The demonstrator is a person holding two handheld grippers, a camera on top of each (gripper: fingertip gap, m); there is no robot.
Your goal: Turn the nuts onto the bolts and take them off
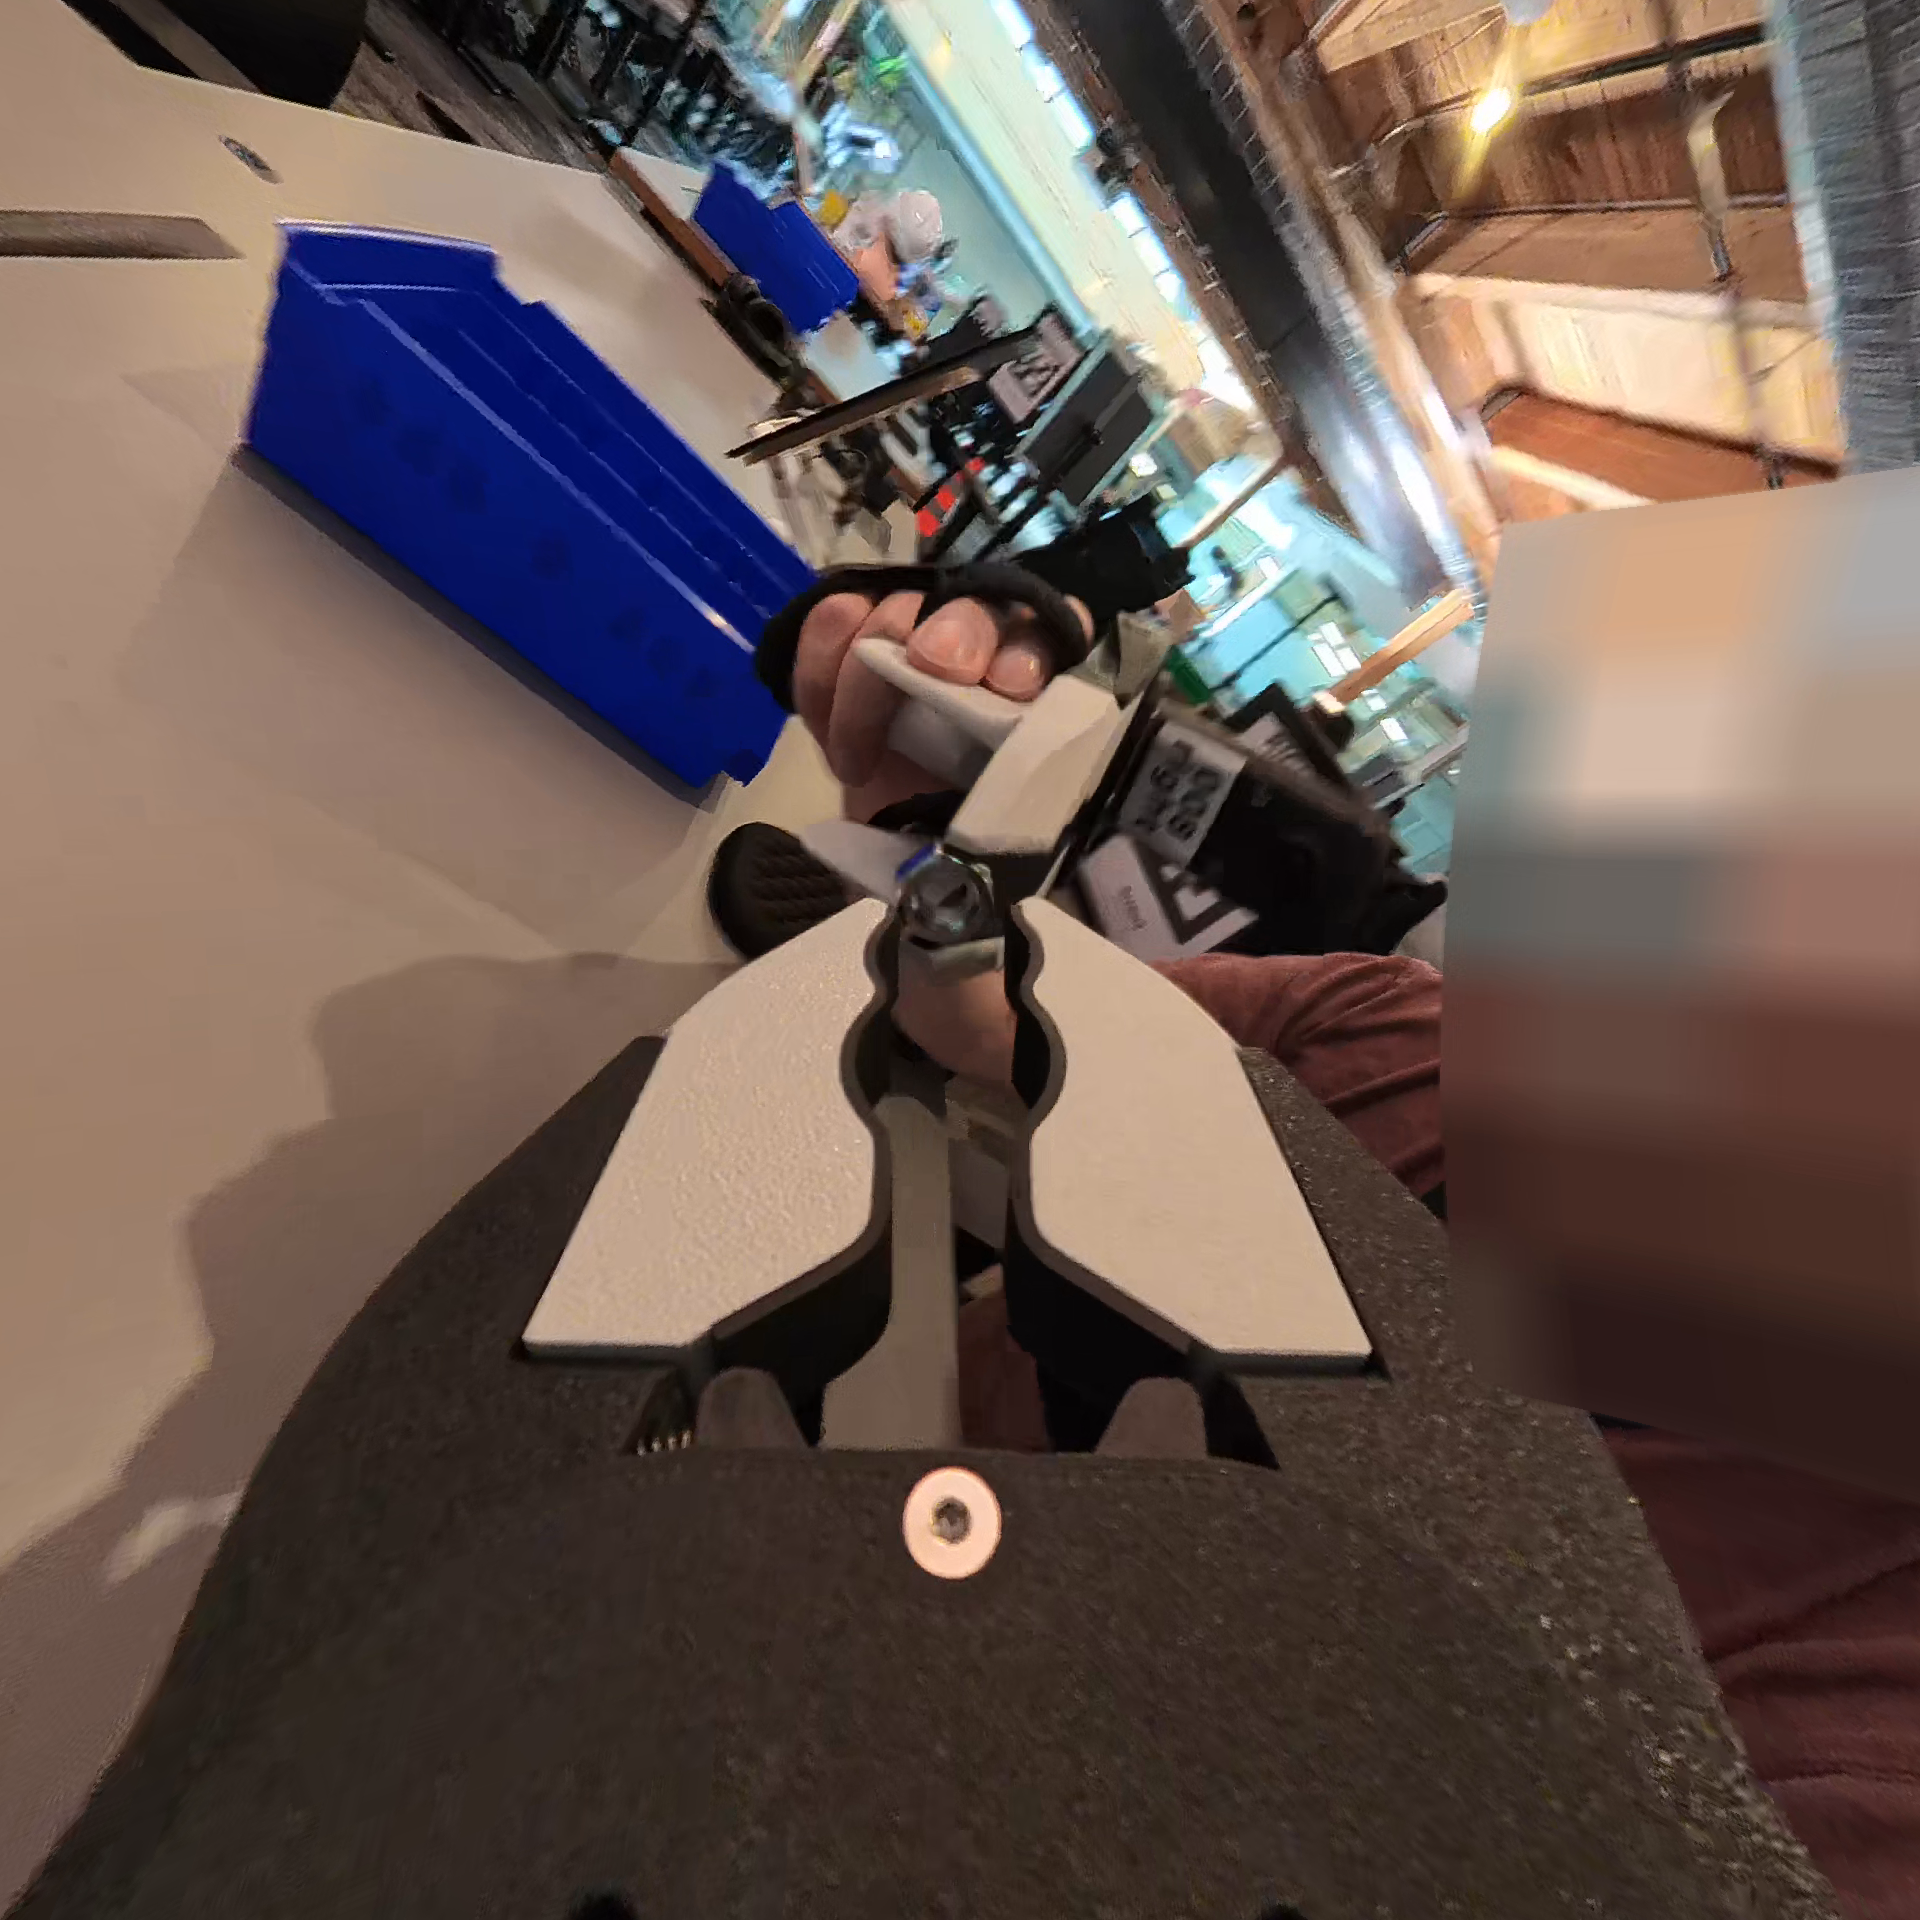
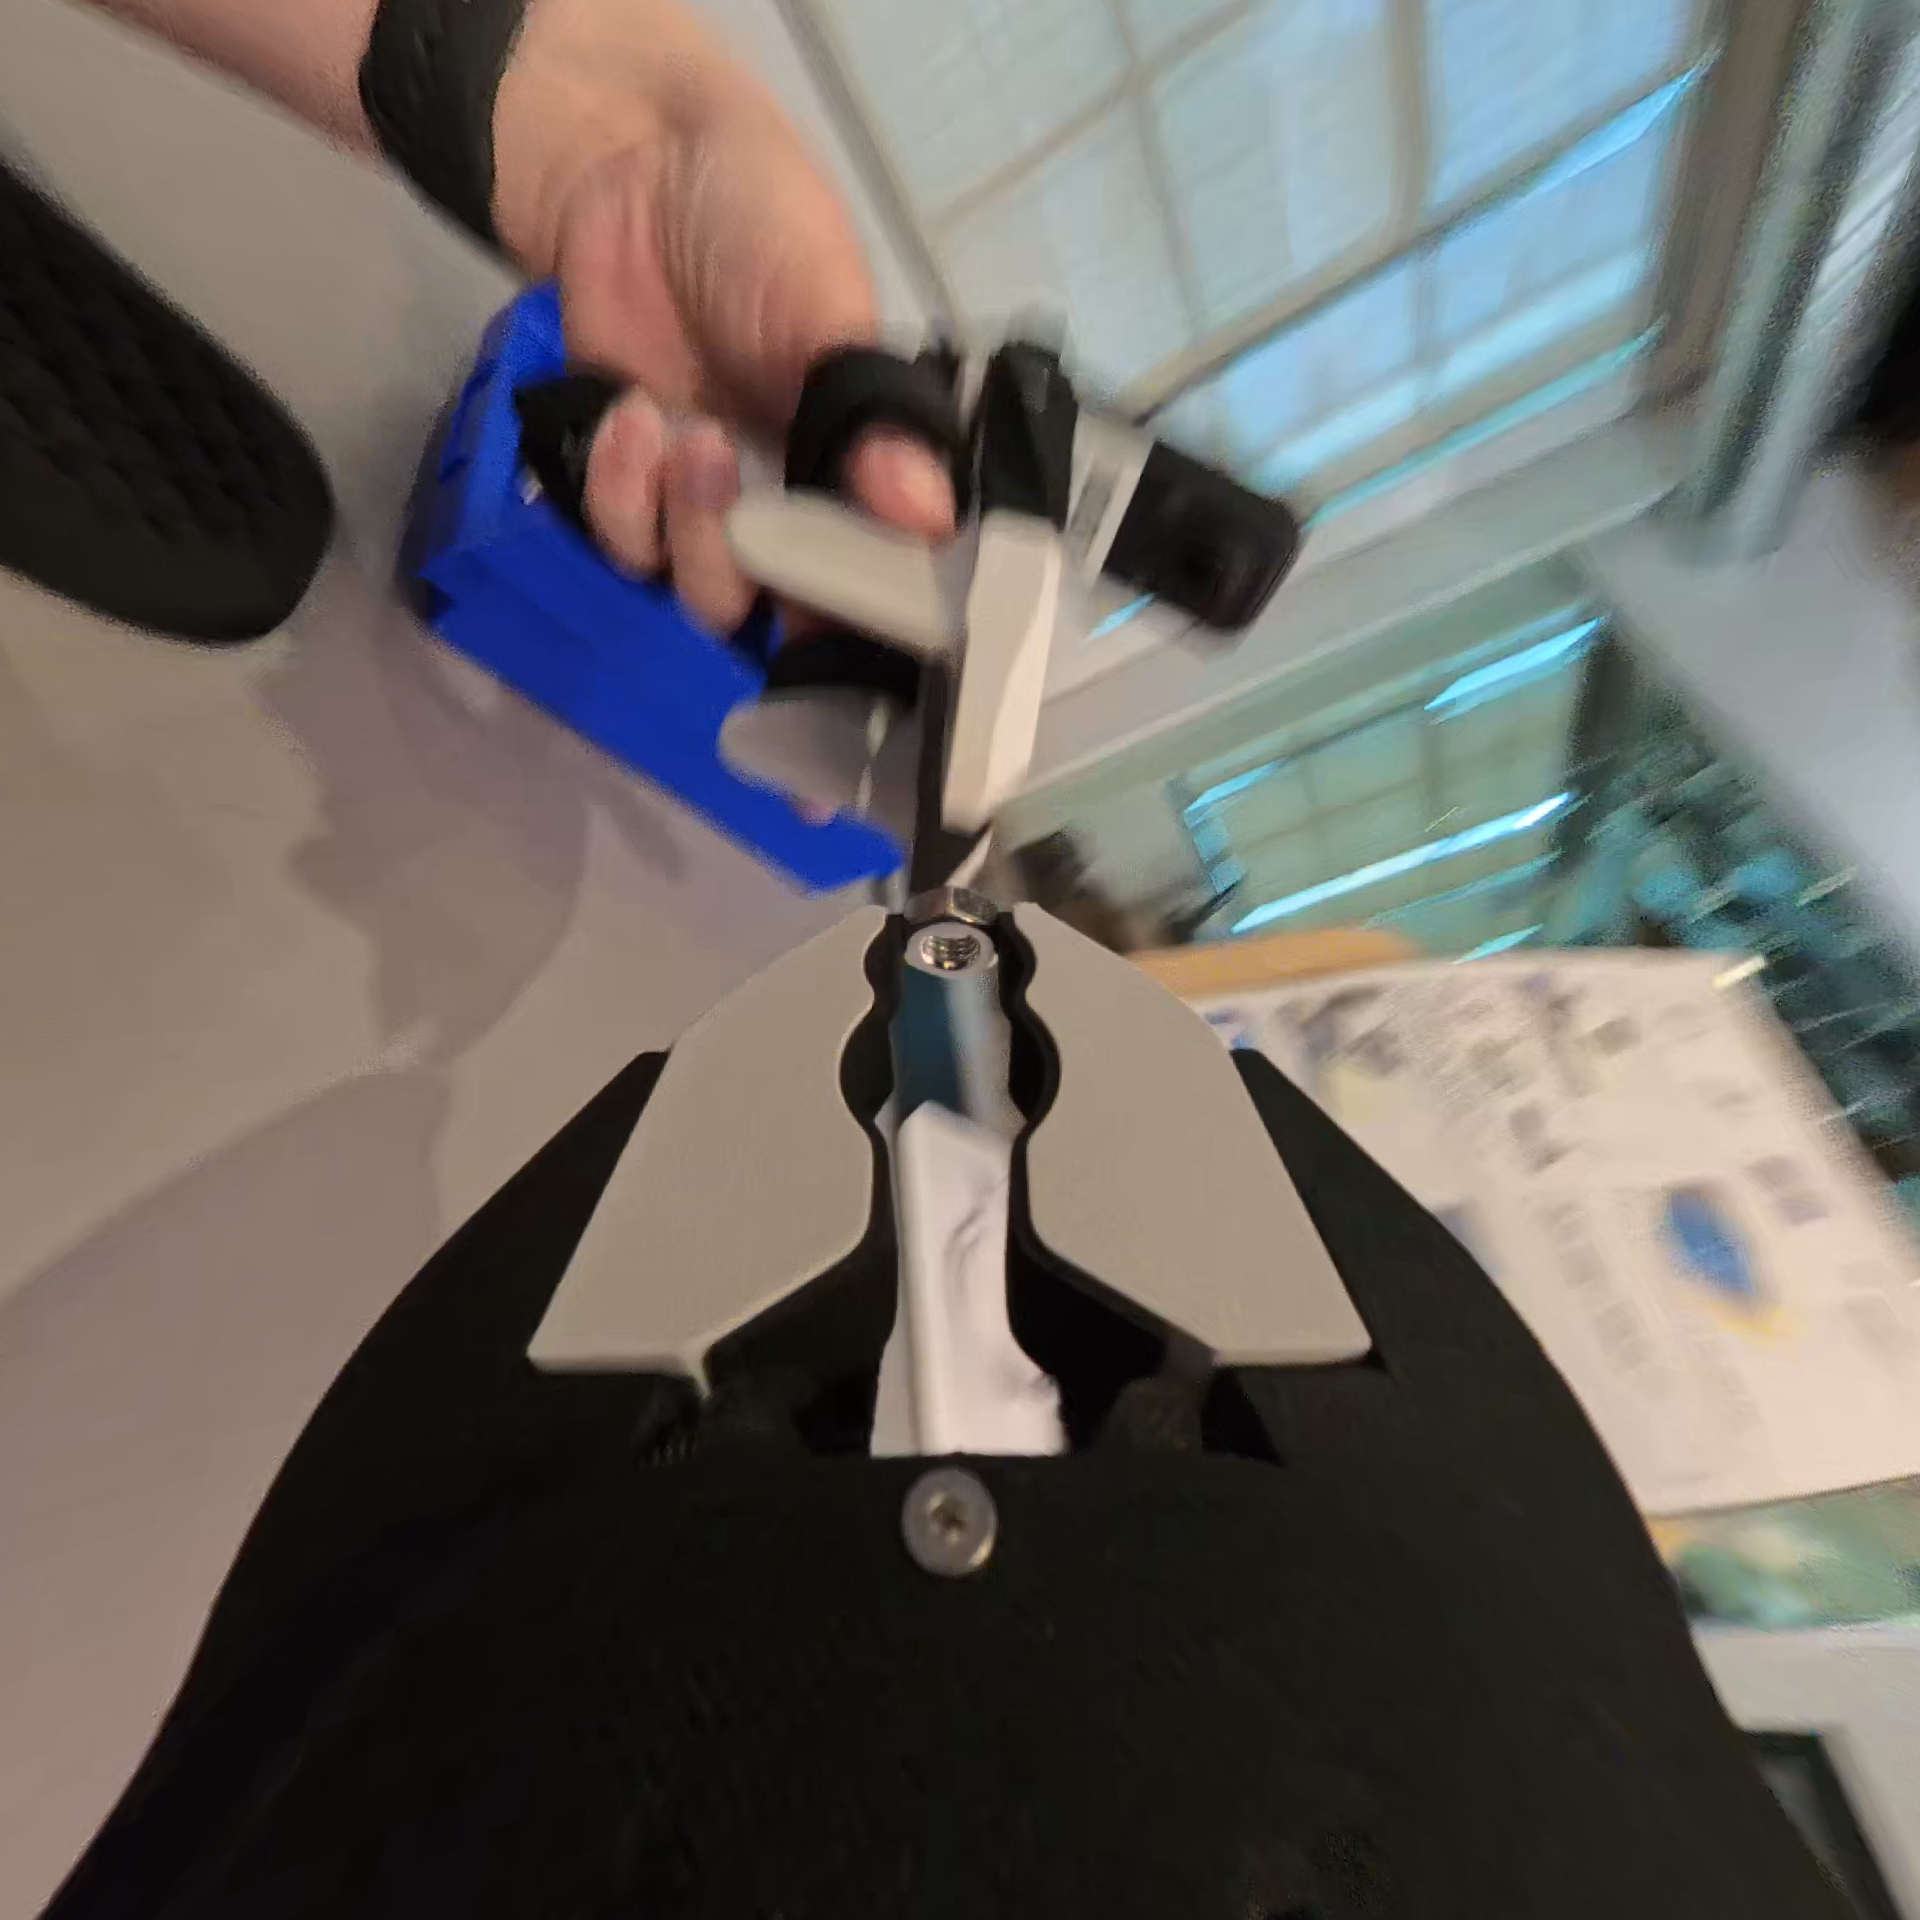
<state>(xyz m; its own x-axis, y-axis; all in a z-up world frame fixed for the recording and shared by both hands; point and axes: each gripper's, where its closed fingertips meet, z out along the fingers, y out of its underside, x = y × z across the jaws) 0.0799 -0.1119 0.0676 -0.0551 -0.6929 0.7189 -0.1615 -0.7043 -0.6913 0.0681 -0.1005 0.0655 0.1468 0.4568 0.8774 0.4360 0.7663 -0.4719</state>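
A: What are your tongs doing?

B: Your left gripper (image 1: pixel 943 920) is clamping the nut (image 1: pixel 940 902). Your right gripper (image 2: pixel 948 928) is pinching the bolt (image 2: pixel 948 1003), whose threaded end is pointing at that nut (image 2: pixel 950 906).

A: Where is the bolt?

B: You are holding it off the white table (image 1: pixel 135 852), just beside the blue bin (image 1: pixel 499 488), tips meeting.
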